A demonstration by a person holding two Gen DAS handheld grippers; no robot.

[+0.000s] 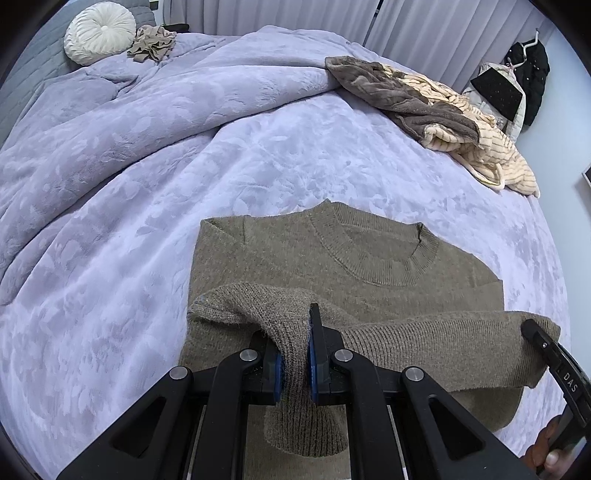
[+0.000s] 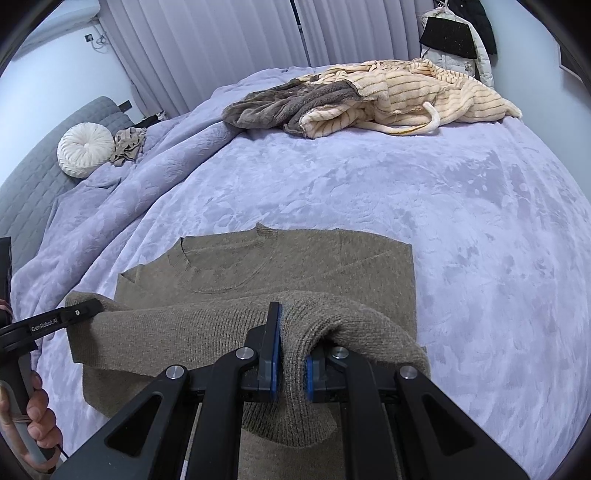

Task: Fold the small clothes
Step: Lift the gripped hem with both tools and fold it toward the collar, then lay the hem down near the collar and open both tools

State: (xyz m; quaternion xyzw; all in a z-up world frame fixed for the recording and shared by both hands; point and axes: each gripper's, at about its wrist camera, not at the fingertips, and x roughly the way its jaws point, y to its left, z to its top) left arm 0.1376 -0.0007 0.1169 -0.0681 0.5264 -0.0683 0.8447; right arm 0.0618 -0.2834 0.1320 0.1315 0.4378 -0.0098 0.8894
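An olive-brown knit sweater [image 1: 369,258] lies flat on the lavender bed cover [image 1: 147,221], collar away from me, sleeves folded in. My left gripper [image 1: 294,350] is shut on the left part of the sweater's ribbed bottom hem, lifted above the body. My right gripper [image 2: 293,354] is shut on the right part of the same hem [image 2: 295,406]. The hem band stretches between them over the sweater [image 2: 295,258]. The right gripper's fingertip [image 1: 535,332] shows in the left wrist view; the left gripper's fingertip [image 2: 81,308] shows in the right wrist view.
A heap of grey and cream striped fleece clothes [image 1: 443,118] lies at the far right of the bed, also in the right wrist view [image 2: 369,96]. A round white cushion [image 1: 99,31] and a beige garment [image 1: 153,42] sit near the headboard. Curtains [image 2: 221,44] hang behind.
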